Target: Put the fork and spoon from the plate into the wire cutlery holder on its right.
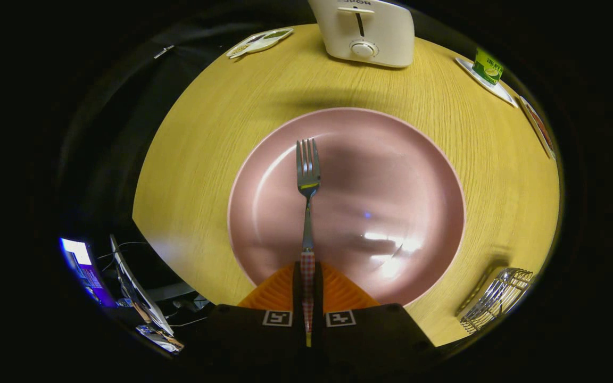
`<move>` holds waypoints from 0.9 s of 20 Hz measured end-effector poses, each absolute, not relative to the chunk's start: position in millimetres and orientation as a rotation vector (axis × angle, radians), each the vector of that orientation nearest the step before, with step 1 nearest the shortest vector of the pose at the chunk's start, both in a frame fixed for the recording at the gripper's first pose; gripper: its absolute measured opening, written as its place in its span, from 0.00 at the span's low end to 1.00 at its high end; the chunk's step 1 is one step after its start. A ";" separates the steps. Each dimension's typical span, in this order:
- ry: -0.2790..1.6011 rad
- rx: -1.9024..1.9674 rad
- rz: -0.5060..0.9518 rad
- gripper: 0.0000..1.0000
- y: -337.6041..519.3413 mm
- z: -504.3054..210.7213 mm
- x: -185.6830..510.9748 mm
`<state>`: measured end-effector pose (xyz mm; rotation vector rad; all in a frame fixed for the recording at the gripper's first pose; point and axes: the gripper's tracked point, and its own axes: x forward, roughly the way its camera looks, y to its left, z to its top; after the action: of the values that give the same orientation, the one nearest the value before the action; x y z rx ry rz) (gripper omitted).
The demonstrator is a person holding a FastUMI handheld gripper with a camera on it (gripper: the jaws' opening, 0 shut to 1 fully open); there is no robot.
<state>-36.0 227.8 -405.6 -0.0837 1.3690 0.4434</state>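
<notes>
The fork (307, 181) is in hand: the gripper (307, 290) has its two orange fingers (277, 291) drawn close together on the checked handle, which runs back between them toward the camera, so the jaws look clamped on it with only the handle's width left between them. The steel neck and tines jut straight ahead over the pink plate (418, 159); whether the tines are clear of the plate or just resting on it is hard to tell from this angle, though the soft shadow on the plate suggests the fork is lifted. No spoon can be made out on the plate, only glare, so this reads as the carrying step for the fork, and I would judge the task about midway at best. The holder (495, 299) stands on the table (205, 133) to the right of the plate, just off its rim and well to the side of the fingers. The next move calls for swinging the fork right, tipping it upright, and lining it over the open wire top before the jaws part; the gaps in the wire could catch the tines if it goes in askew. A toaster (366, 29) sits beyond the plate, out of the way.
</notes>
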 end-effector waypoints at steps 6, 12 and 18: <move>1.315 -0.100 0.541 0.08 207.5 -348.2 -53.2; 1.314 -0.134 0.587 0.08 137.2 -273.9 -78.0; 1.449 -0.291 0.504 0.08 19.4 -234.5 -95.5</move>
<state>-95.5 19.4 -234.5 -0.2909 1.4494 0.5041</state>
